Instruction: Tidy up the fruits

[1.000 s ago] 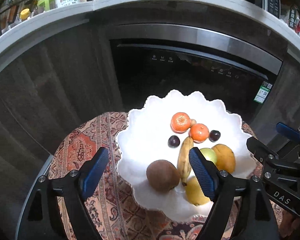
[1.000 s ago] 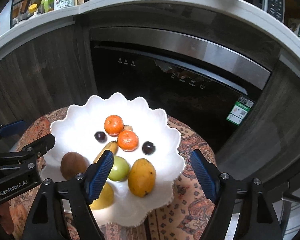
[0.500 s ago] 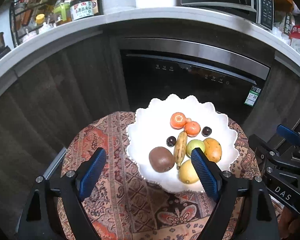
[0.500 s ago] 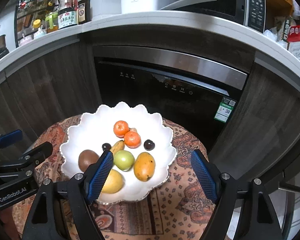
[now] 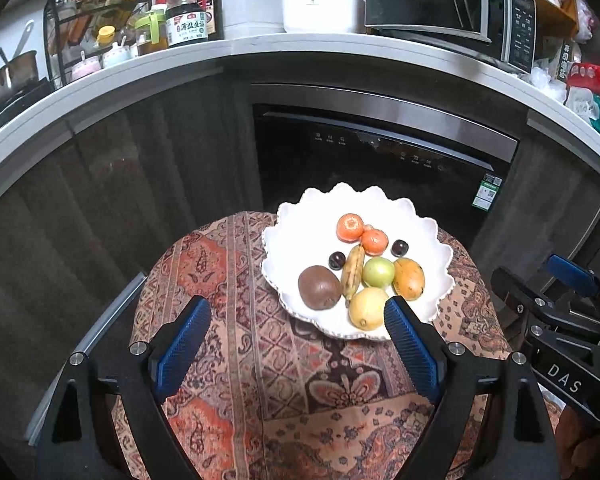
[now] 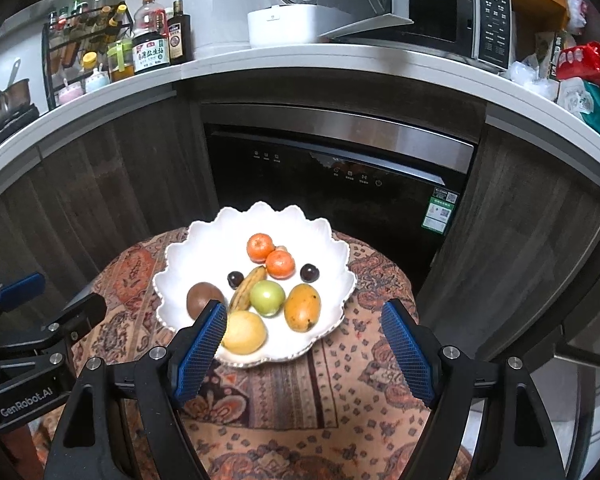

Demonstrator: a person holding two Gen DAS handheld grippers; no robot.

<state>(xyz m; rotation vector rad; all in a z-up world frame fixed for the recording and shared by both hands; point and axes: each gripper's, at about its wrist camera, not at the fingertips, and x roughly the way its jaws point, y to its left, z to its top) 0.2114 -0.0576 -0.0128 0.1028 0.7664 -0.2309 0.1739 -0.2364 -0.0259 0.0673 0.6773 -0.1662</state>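
Left wrist view: the left tongs [image 5: 296,344] stand wide open and empty above a small counter draped in a patterned cloth [image 5: 236,320]. Toward the counter's far right edge sits a white scalloped plate [image 5: 296,216] holding all the fruit: two tangerines [image 5: 350,227], two dark plums [image 5: 337,260], a small banana [image 5: 353,270], a green fruit [image 5: 378,273], a mango [image 5: 409,278], a brown kiwi-like fruit [image 5: 319,287] and a yellow lemon-like fruit [image 5: 367,308]. The fruit looks light, rounded and likely to roll; soft skins probably bruise, so a gentle grip across each middle seems wise. The plate looks brittle.

Right wrist view: the right tongs [image 6: 302,344] are likewise open, holding nothing, short of the plate's near rim. One blue pad [image 6: 202,344] hides part of the brown and yellow fruit. A small pale object behind the tangerines cannot be identified. Both views cut off the counter's near edge.
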